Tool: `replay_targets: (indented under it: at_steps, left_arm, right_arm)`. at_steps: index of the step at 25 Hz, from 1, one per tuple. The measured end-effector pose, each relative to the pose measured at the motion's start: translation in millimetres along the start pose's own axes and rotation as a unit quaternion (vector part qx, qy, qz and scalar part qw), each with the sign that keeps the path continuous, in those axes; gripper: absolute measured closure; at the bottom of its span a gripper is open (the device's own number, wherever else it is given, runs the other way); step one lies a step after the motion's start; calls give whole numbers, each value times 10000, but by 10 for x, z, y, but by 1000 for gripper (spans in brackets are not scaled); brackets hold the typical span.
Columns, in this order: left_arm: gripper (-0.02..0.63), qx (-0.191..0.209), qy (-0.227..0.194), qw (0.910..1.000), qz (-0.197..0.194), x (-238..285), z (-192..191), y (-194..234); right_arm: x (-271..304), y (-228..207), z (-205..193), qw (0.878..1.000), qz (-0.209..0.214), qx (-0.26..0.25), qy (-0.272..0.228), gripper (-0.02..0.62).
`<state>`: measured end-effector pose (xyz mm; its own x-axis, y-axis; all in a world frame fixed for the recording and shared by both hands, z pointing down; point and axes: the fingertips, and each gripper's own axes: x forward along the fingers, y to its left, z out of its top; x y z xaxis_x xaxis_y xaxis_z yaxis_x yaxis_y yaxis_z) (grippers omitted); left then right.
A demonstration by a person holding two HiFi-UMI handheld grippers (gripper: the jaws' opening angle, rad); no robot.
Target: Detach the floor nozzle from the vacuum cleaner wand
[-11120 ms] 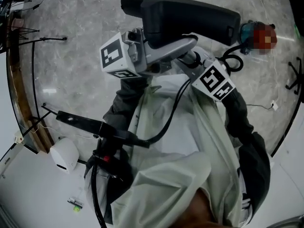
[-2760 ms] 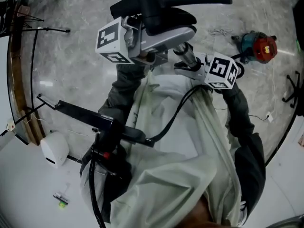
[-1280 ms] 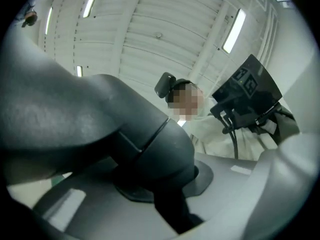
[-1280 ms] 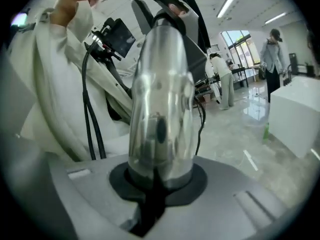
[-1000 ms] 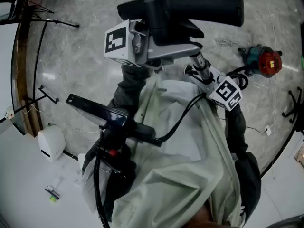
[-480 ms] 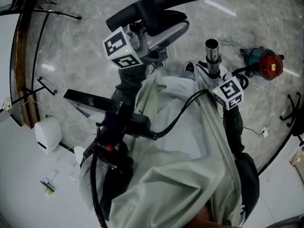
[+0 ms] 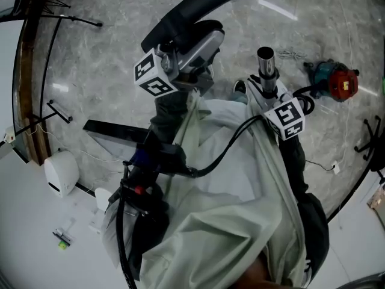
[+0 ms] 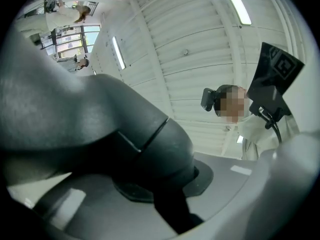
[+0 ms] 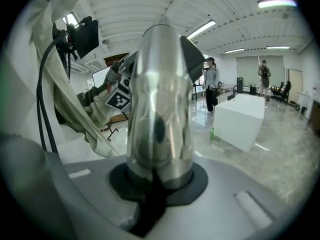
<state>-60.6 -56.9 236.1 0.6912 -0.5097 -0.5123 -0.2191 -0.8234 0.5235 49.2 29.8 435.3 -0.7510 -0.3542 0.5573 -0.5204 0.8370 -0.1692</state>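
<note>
The black floor nozzle (image 7: 195, 8) is apart from the silver wand (image 7: 265, 65), off to its left and tilted, and the wand's open end faces up at me. My left gripper (image 7: 194, 40) is shut on the nozzle's dark neck (image 8: 130, 134), which fills the left gripper view. My right gripper (image 7: 266, 83) is shut on the wand just below its open end. In the right gripper view the shiny wand (image 9: 160, 104) stands straight up between the jaws of the right gripper (image 9: 159, 181).
A red and teal tool (image 7: 334, 80) lies on the marble floor at the right, with a thin cable by it. A white device (image 7: 60, 174) and black stand legs (image 7: 57, 110) are at the left. A black camera rig (image 7: 144, 161) hangs on the person's chest.
The nozzle sat over the wand's end a second ago. It has since come off, swung left and tilted, and the wand's open end is bare. The left gripper has dropped lower.
</note>
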Motion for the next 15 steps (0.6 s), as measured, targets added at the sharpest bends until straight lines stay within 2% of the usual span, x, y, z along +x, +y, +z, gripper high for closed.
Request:
replay_targets:
  at_steps: [3, 8, 15]
  left_arm:
    - [531, -87, 19, 9998, 178, -234, 73, 83]
    - [531, -338, -190, 9985, 388, -388, 54, 127]
    - [531, -422, -197, 9969, 641, -571, -26, 162]
  right_arm:
    - [83, 107, 53, 10000, 10, 4, 36, 551]
    - [115, 126, 26, 9999, 87, -65, 114, 551]
    - [149, 59, -33, 9999, 64, -40, 137, 551]
